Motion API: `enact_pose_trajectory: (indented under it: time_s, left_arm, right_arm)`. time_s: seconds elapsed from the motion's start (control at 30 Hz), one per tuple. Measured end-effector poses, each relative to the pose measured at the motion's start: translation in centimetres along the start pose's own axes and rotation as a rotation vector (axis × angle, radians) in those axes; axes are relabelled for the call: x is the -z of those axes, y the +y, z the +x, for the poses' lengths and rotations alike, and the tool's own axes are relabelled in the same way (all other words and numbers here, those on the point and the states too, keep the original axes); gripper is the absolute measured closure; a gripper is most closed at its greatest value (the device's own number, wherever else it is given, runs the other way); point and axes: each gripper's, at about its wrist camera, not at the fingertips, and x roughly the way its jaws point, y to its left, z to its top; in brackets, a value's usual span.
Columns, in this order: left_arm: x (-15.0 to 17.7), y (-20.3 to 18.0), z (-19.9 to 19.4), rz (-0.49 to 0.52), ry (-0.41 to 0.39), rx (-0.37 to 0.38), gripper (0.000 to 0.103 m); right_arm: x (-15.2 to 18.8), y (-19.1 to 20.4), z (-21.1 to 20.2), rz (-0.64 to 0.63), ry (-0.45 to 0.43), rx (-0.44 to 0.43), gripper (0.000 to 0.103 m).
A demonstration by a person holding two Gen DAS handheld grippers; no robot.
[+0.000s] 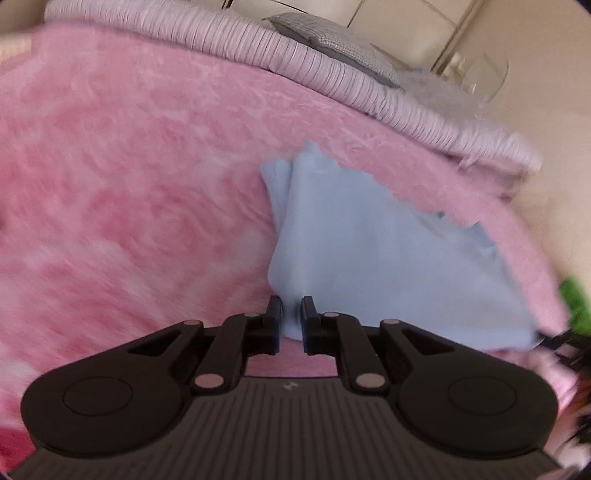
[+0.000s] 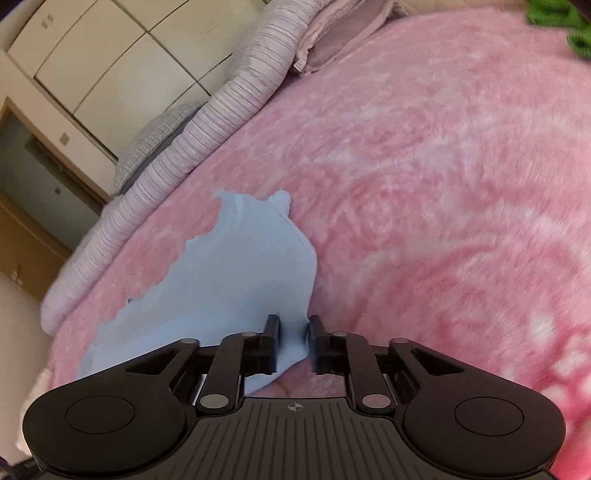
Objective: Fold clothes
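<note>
A home bedroom: a bed spread with a fluffy pink blanket (image 2: 424,166), a ribbed lilac quilt (image 2: 236,96) rolled along the blanket's far edge, a grey pillow (image 1: 332,44) beyond it, and cream wardrobe doors (image 2: 92,55) behind the pillow

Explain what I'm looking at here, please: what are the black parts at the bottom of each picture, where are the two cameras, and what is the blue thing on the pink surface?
There is no robot. A person holds a two-finger gripper in each hand, and each carries a fisheye camera looking forward along its fingers. The black parts are those grippers. One picture comes from the left gripper, the other from the right gripper. Both are shut on the near edge of a light blue garment, which lies on a fluffy pink blanket covering a bed. Behind it runs a ribbed lilac quilt with a grey pillow. Something green shows at the edge; I cannot tell what it is.
</note>
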Motion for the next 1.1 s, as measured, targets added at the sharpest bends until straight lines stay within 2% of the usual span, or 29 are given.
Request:
enact_pose_trajectory:
  time_s: [0.03,0.1,0.13,0.17,0.23,0.33,0.4,0.5,0.57,0.63,0.7,0.8,0.93,1.03,1.1]
  left_arm:
    - [-0.1,-0.2,-0.8,0.027,-0.013,-0.057,0.095]
    - [-0.5,-0.5,-2.1,0.046,-0.042,-0.125,0.096]
    - [-0.7,-1.1,-2.4,0.057,-0.052,-0.126,0.096]
    - [-0.9,-1.9,-2.2,0.073,-0.055,-0.100,0.096]
    - [-1.2,-3.6,-1.9,0.106,-0.062,-0.049,0.096]
    - [-1.5,-6.1,-1.1,0.154,-0.062,0.025,0.095]
    - [-1.0,-6.9,0.8,0.175,-0.018,0.032,0.095]
    - [-0.4,-6.8,3.6,0.196,0.076,-0.046,0.098]
    - [-1.0,-6.9,3.3,0.207,0.059,-0.053,0.098]
    - [-1.7,-7.1,3.0,0.221,0.036,-0.052,0.099]
    - [-3.0,-8.3,3.1,0.247,0.002,-0.021,0.099]
    - [-4.6,-10.4,5.1,0.296,-0.006,0.031,0.099]
    - [-5.0,-13.6,9.6,0.405,0.052,0.071,0.099]
    - [-5.1,-14.6,13.4,0.489,0.073,0.031,0.098]
    - [-5.7,-14.3,14.9,0.495,0.056,-0.002,0.097]
  right_arm:
    - [-0.2,0.3,-0.7,-0.035,-0.013,0.031,0.081]
    - [-0.4,1.1,-2.2,-0.109,-0.078,0.137,0.080]
    - [-0.6,1.6,-2.7,-0.142,-0.111,0.182,0.080]
    - [-0.7,2.1,-3.1,-0.169,-0.138,0.189,0.080]
    - [-0.8,3.3,-3.4,-0.207,-0.162,0.107,0.080]
    - [0.0,5.4,-1.8,-0.276,-0.095,-0.007,0.080]
    - [1.0,5.8,-0.2,-0.316,-0.054,0.005,0.080]
    - [2.0,4.0,1.8,-0.293,0.006,0.085,0.082]
    - [1.3,2.9,1.2,-0.258,-0.006,0.133,0.081]
    - [0.1,2.5,0.3,-0.246,-0.028,0.121,0.081]
    - [-1.0,3.8,0.5,-0.303,-0.045,0.070,0.081]
    - [-2.1,6.2,1.9,-0.414,-0.045,-0.008,0.081]
    - [-1.5,9.9,7.2,-0.583,0.060,-0.058,0.081]
    - [-0.7,10.9,10.8,-0.681,0.094,-0.038,0.082]
    - [-1.5,10.4,12.1,-0.664,0.067,0.051,0.081]
